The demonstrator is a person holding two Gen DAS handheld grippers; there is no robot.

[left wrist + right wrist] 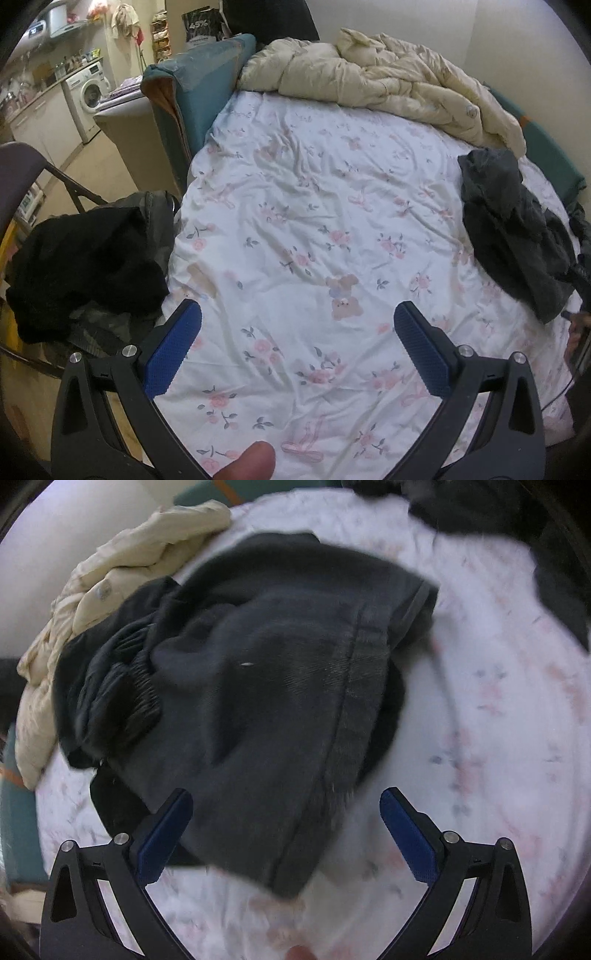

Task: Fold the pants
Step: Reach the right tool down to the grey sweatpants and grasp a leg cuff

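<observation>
Dark grey pants [513,229] lie crumpled at the right side of the bed on a white floral sheet [314,221]. In the right wrist view the pants [266,686] fill the middle, bunched, with a hem edge running down toward the fingers. My right gripper [286,812] is open just above the near end of the pants, holding nothing. My left gripper [297,325] is open and empty over the bare sheet, well left of the pants.
A cream duvet [388,77] is heaped at the head of the bed; it also shows in the right wrist view [110,572]. A chair with black clothes [85,266] stands left of the bed. More dark clothing [517,524] lies at the bed's far edge.
</observation>
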